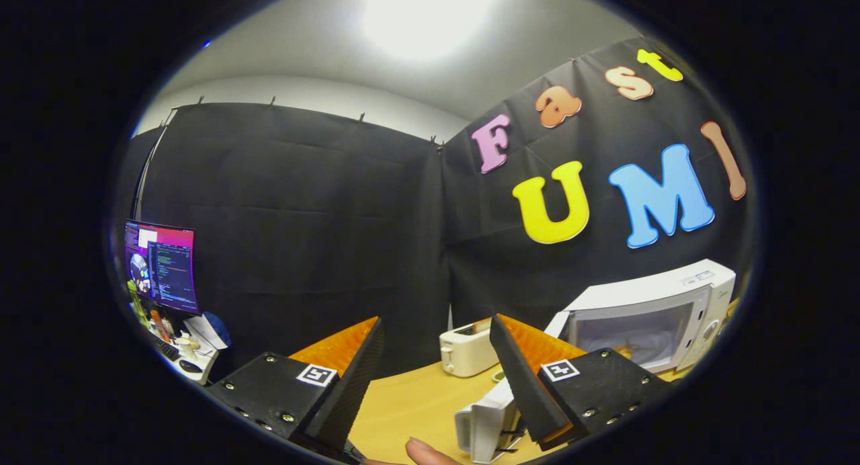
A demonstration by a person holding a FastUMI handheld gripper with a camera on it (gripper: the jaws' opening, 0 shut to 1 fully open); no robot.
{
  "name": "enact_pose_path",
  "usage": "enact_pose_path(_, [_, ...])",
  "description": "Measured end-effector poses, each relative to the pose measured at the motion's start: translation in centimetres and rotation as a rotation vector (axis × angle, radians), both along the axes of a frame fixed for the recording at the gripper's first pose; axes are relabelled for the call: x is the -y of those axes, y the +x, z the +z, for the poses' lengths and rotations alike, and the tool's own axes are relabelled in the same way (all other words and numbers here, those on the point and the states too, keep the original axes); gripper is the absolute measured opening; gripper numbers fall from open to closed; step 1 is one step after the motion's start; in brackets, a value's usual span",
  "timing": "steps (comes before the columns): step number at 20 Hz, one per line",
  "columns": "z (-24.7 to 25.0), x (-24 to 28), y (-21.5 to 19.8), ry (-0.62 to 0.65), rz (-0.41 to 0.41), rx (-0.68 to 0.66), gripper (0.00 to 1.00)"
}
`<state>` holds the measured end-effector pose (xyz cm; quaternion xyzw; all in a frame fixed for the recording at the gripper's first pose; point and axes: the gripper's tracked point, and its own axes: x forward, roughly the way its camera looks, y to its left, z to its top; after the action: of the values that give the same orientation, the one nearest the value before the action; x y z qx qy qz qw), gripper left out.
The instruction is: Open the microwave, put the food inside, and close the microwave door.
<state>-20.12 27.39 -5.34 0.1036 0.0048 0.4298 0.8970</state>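
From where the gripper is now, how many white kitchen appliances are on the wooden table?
3. The microwave stands beyond the open gripper, off to its right; the toaster sits ahead between the fingers; another white appliance lies beside the right finger. More may be hidden.

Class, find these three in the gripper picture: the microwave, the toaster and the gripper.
microwave (638,330): gripper view, on its door window, beyond the right finger.
toaster (467,351): gripper view, on its side wall, beyond the fingers.
gripper (437,324): gripper view, midway between its fingertips; open, holding nothing.

Hand-held gripper (437,330): ribbed wedge fingers, screwed mounts with square markers
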Motion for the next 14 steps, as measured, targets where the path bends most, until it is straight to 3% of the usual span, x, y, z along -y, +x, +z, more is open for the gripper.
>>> enact_pose_path(7, [-8.1, -5.1, -0.9, -0.202, 0.029, -0.043, 0.95])
enact_pose_path(14, [-14.2, -6.9, -0.9, -0.255, 0.04, -0.107, 0.95])
